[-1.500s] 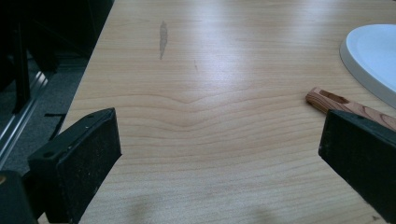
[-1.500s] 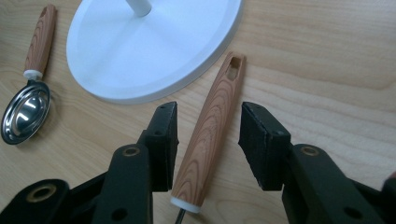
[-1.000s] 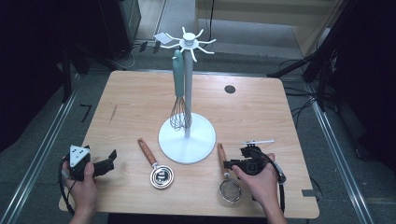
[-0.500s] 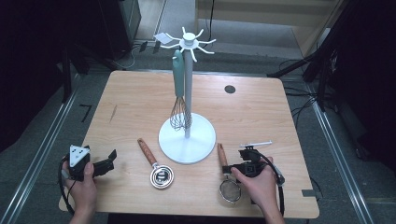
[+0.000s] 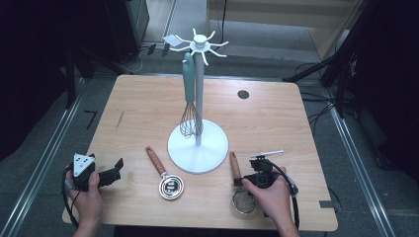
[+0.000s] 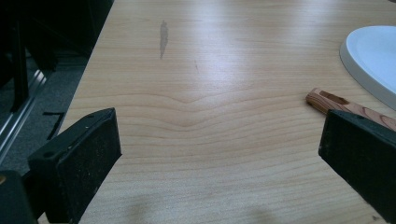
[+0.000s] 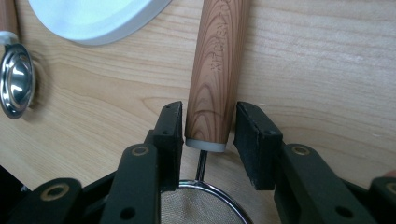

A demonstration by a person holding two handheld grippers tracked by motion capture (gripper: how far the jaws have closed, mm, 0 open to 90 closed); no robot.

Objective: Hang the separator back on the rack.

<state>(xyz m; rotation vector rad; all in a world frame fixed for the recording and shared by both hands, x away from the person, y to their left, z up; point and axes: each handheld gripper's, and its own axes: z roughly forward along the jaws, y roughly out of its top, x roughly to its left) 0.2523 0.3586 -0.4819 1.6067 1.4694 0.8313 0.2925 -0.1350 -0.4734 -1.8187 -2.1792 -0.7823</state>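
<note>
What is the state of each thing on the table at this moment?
Left tool: open, empty.
Right tool: jaws around the strainer handle, small gap on one side.
Strainer: lying flat.
Whisk: hanging on the stand.
Stand: upright.
Spoon: lying flat, untouched.

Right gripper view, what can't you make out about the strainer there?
Mesh bowl: mostly hidden behind the right claw, cut off by the bottom edge.
Wooden handle: far end cut off by the top edge.
Lettering on the handle: too blurred to read.
</note>
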